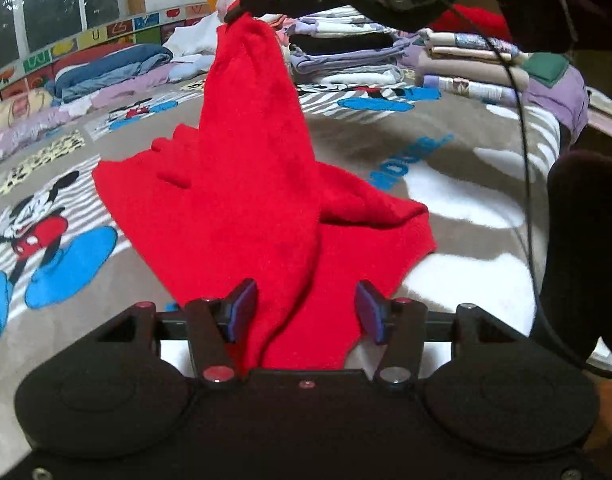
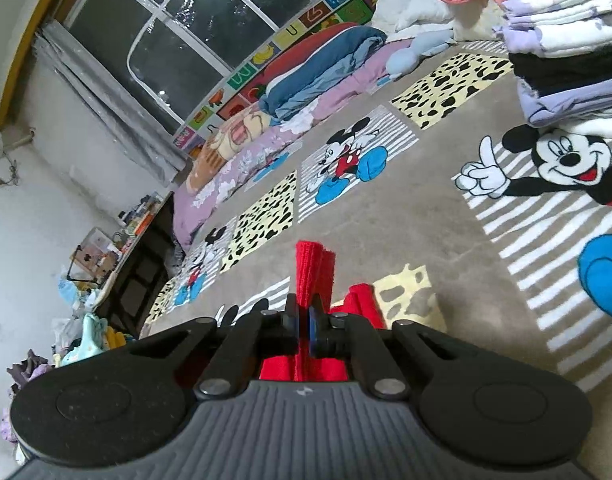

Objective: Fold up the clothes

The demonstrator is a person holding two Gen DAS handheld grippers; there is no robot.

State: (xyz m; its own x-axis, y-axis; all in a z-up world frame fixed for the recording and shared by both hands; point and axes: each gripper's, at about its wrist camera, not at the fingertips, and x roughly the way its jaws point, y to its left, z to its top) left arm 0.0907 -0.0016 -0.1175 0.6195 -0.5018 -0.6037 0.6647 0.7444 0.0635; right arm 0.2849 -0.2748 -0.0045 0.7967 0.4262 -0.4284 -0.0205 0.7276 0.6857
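Observation:
A red cloth [image 1: 246,200] hangs in a peak over the printed blanket [image 1: 386,140], its lower part spread on the blanket. My right gripper [image 1: 237,13] comes in from the top of the left wrist view and is shut on the cloth's upper corner, holding it up. In the right wrist view, that gripper [image 2: 304,314] has its pads pressed together on a strip of red cloth [image 2: 315,272] that sticks out past the tips. My left gripper [image 1: 306,304] is open at the cloth's near edge. The fabric runs between its spread pads [image 1: 244,306] without being pinched.
Stacks of folded clothes [image 1: 346,52] [image 2: 566,40] stand at the far right of the blanket. Rolled bedding [image 2: 318,76] lines the edge under the window. A black cable [image 1: 522,140] and a person's dark sleeve [image 1: 582,248] hang at the right.

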